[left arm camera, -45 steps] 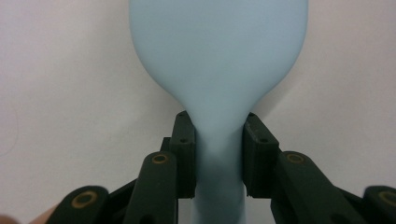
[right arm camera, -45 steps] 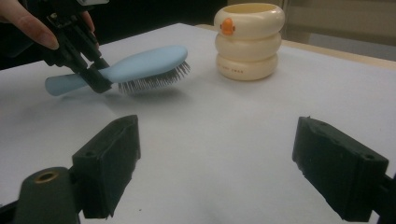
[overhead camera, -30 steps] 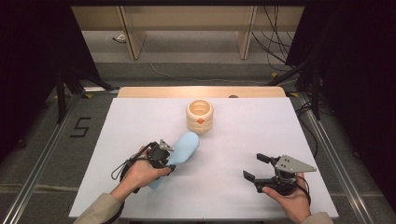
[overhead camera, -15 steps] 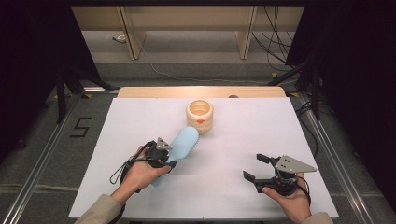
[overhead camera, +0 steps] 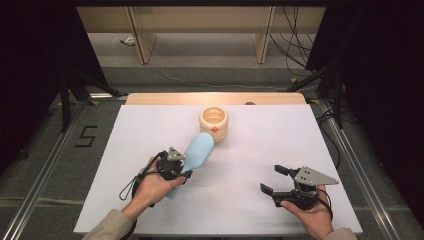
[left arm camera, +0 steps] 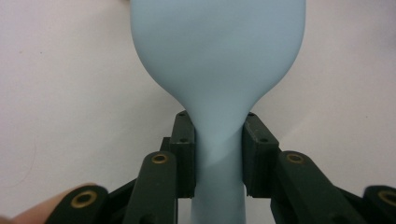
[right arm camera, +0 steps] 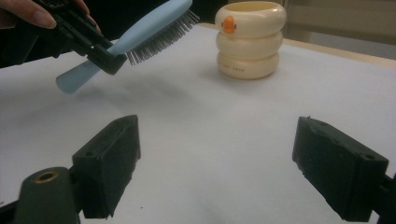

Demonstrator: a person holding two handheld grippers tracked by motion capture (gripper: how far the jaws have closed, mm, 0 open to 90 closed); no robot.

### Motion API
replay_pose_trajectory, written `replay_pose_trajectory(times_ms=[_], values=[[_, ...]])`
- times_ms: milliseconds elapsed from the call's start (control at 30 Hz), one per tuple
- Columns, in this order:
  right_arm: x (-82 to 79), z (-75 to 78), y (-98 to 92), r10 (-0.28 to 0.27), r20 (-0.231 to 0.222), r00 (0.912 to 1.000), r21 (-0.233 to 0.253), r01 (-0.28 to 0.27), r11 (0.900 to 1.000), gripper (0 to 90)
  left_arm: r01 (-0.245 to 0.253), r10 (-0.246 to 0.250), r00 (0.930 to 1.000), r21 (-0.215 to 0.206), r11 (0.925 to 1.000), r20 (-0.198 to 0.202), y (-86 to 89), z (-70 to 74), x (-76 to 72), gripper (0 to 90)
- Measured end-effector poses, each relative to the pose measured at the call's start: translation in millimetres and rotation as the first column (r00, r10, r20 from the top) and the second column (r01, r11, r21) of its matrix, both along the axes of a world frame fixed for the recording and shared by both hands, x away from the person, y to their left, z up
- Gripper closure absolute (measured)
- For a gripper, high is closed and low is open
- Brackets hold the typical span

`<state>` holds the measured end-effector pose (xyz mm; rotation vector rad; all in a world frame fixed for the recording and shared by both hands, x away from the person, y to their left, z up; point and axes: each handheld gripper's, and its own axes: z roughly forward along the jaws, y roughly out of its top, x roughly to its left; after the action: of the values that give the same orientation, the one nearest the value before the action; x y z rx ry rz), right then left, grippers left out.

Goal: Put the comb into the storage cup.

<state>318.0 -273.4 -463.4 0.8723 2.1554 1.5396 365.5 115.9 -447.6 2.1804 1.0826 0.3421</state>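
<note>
A light blue hairbrush (overhead camera: 201, 149) hangs tilted above the white table (overhead camera: 270, 140), bristles facing right, head toward the cup. My left gripper (overhead camera: 183, 171) is shut on its narrow neck, with the handle end sticking out behind the jaws. In the left gripper view both pads (left arm camera: 183, 158) press the brush (left arm camera: 219, 56) at the neck. A cream ribbed cup (overhead camera: 214, 123) with an orange duck mark stands just beyond the brush head. My right gripper (overhead camera: 270, 179) rests open at the front right with nothing in it. The right gripper view shows the brush (right arm camera: 154, 25), the cup (right arm camera: 250, 37) and its own gripper (right arm camera: 217, 154).
A wooden strip (overhead camera: 170, 98) borders the table's far edge. Metal rails and dark floor flank both sides, with cables (overhead camera: 295, 45) behind. Bare white surface lies between the two grippers.
My left gripper has carried the brush slightly forward toward the cup. The right gripper has stayed in place.
</note>
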Motion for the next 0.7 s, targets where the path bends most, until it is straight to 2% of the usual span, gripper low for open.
replay_pose_trajectory(times_ms=[100, 133, 200, 700], values=[[-0.3, 0.2, 0.4, -0.001, 0.000, 1.0000, -0.001, 0.001, 1.000, 16.2, -0.008, 0.008, 1.0000, -0.023, 0.9997, 0.000, -0.9, 1.1, -1.0, 69.4], [-0.2, 0.1, 0.7, 0.000, 0.001, 1.0000, -0.001, 0.000, 1.000, 16.2, -0.006, 0.006, 0.9999, -0.022, 0.9997, 0.012, -0.6, 1.7, -0.6, 69.4], [-0.2, 0.1, 0.8, 0.002, 0.001, 1.0000, -0.003, -0.002, 1.000, 16.2, -0.009, 0.009, 0.9999, -0.027, 0.9996, 0.005, -0.9, 2.1, -1.0, 69.4], [-0.7, 0.6, 7.8, 0.013, 0.000, 0.9999, 0.001, -0.013, 1.000, 16.2, -0.028, 0.030, 0.9992, -0.065, 0.9975, 0.028, -1.8, 5.7, -1.3, 69.4]])
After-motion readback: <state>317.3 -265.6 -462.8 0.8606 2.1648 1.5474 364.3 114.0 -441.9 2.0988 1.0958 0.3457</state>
